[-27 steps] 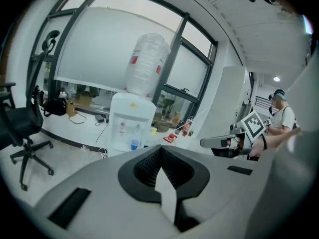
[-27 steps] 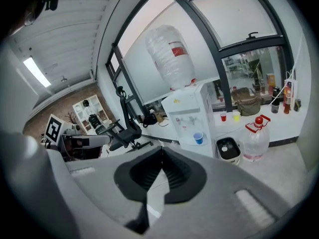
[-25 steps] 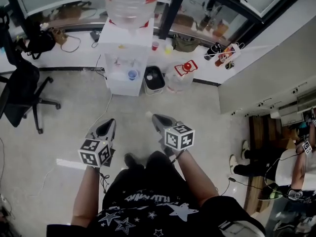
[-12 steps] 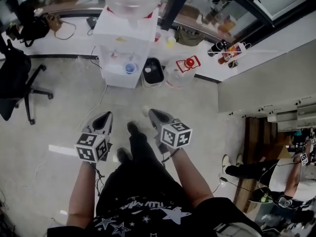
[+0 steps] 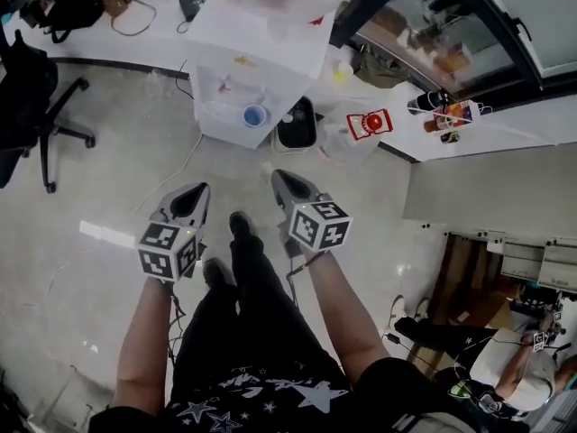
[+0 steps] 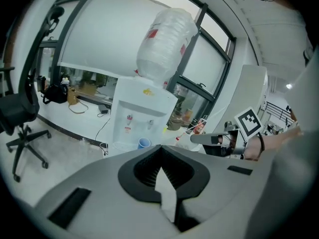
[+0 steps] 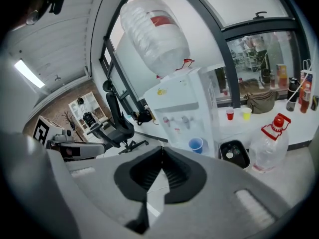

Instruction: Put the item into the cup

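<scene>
So over the last second the person stepped toward the water dispenser point(image 5: 261, 57), and the floor gap between it and both grippers shrank. It sat at 12 o'clock from them. The blue cup point(image 5: 255, 115) stood in the dispenser's tap recess, well apart from either tool. The left gripper point(image 5: 198, 190) and right gripper point(image 5: 280, 179) both had their jaws pressed together with nothing between them. So no item was in hand, and I couldn't tell which item was meant. Looked like pure approach, task barely started.
</scene>
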